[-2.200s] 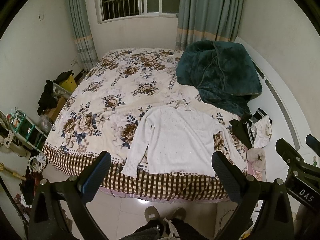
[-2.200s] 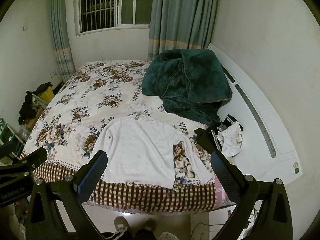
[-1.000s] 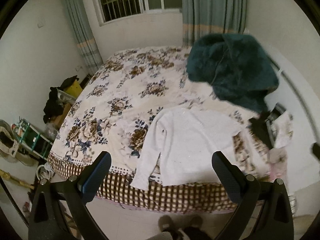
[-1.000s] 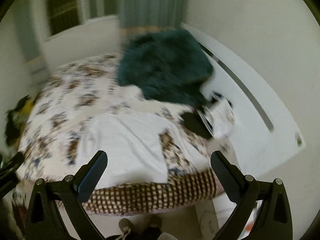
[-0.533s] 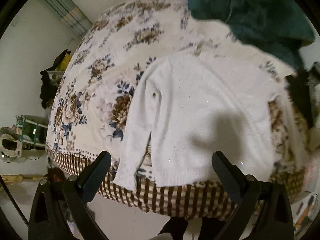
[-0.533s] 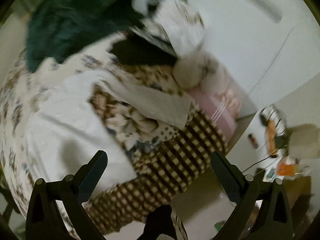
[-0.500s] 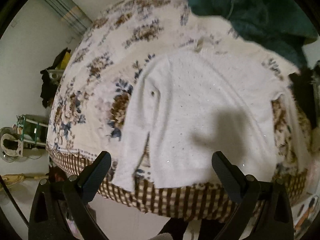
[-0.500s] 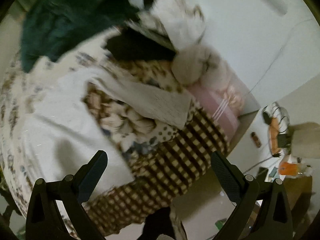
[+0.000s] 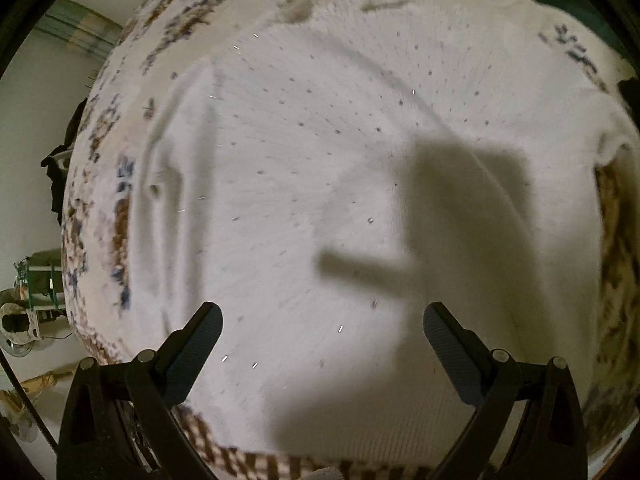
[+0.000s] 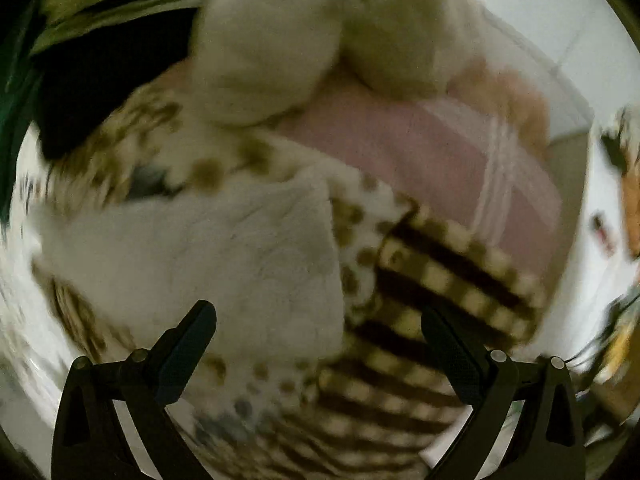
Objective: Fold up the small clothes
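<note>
A white knit sweater [image 9: 320,168] lies spread flat on the floral bedspread [image 9: 108,152], its hem near the checked bed edge [image 9: 256,460]. My left gripper [image 9: 322,340] is open and empty, low over the sweater's lower body. Its shadow falls on the knit. In the right wrist view the sweater's right sleeve end [image 10: 224,264] lies on the bed corner. My right gripper [image 10: 318,340] is open and empty, close above that sleeve's cuff. The right wrist view is blurred.
Beige and white garments [image 10: 320,32] and a black one [image 10: 100,72] are piled past the sleeve. A pink cloth [image 10: 440,160] lies by the checked bed skirt [image 10: 440,280]. A green rack [image 9: 40,280] and floor clutter stand left of the bed.
Both grippers have dropped close to the bed. The left came down over the sweater's body. The right swung to the right sleeve at the bed corner. Both stayed open.
</note>
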A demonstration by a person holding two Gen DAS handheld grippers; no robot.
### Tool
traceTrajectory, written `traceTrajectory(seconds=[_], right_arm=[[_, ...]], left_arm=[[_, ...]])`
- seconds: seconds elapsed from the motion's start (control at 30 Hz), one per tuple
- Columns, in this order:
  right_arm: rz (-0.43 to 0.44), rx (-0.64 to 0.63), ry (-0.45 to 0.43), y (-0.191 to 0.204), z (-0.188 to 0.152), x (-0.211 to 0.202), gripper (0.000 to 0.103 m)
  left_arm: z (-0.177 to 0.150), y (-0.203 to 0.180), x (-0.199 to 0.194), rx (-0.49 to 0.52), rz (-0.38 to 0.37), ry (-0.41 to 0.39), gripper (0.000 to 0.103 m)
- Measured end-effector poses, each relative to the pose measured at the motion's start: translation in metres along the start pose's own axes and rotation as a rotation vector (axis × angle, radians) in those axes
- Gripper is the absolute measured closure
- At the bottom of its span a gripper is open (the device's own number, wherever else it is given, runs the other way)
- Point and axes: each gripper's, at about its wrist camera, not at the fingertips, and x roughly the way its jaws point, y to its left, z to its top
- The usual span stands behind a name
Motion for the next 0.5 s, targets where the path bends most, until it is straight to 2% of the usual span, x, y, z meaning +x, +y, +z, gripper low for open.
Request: traceTrajectory(seconds=[0.03,0.07,0.1,0.13,0.17,0.23,0.27,0.33,0.43,0.5], right_arm=[[0.037,0.030,0.016,-0.004,0.002,0.011,0.017],[0.068,0.051,0.028,-0.006,0.003,0.020,0.035],[0.080,0.056,0.014,-0.005,0.001,0.022,0.047],[0.081,0.050,-0.014,-0.004,-0.001,0.019,0.086],[0.075,0.031,-0.041,-0.003,-0.004,0.013,0.095],[0.073,0.009,-0.130,-0.007,-0.007,-0.011,0.095],[0.051,-0.003,-0.199,-0.012,-0.007,-0.030,0.095],[0.016,-0.002,-0.279,-0.024,-0.006,-0.055,0.095],[-0.006,0.023,-0.278,-0.041,0.006,-0.064,0.095],[0.006,0.030,-0.224,-0.044,0.024,-0.052,0.092]], left_arm=[[0.005,-0.004,0.006,0.005,0.005,0.003,0.000],[0.008,-0.006,0.011,0.011,0.007,0.004,0.000],[0.012,-0.009,0.015,0.015,0.005,-0.003,0.000],[0.015,-0.011,0.016,0.019,0.004,-0.009,0.000],[0.018,-0.012,0.018,0.023,0.002,-0.016,0.000],[0.022,-0.014,0.021,0.030,-0.007,-0.027,0.000],[0.025,-0.015,0.022,0.034,-0.010,-0.030,0.000],[0.028,-0.016,0.025,0.041,-0.018,-0.038,0.000],[0.033,-0.017,0.029,0.047,-0.025,-0.054,0.000],[0.035,-0.017,0.033,0.053,-0.025,-0.056,0.000]])
